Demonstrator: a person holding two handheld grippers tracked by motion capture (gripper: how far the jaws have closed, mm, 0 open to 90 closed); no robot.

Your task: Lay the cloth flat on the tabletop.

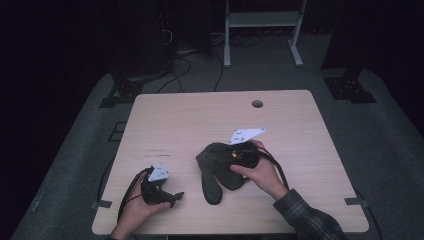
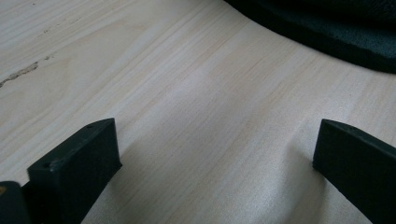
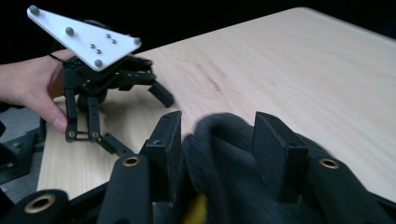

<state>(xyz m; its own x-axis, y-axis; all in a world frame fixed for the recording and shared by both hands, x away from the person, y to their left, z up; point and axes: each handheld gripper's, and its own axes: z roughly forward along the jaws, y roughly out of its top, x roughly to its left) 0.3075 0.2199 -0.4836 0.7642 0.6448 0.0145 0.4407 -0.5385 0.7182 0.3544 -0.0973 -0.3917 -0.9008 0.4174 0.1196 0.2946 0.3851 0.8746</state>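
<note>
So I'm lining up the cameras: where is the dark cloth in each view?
High view: dark cloth at centre, by the right claw.
Left gripper view: upper right corner.
Right gripper view: bottom centre, between the jaws.
Shared landmark: table.

No word, number, brand or sign can be read on anything here. The counter (image 1: 200, 115) carries a faint dark mark a little way beyond the left gripper (image 1: 172, 196), which may be a line of small print, but it is too small and dim in the high view to make out. The grey plate (image 3: 84, 39) on top of that gripper bears only round studs and small dots, no lettering.
</note>
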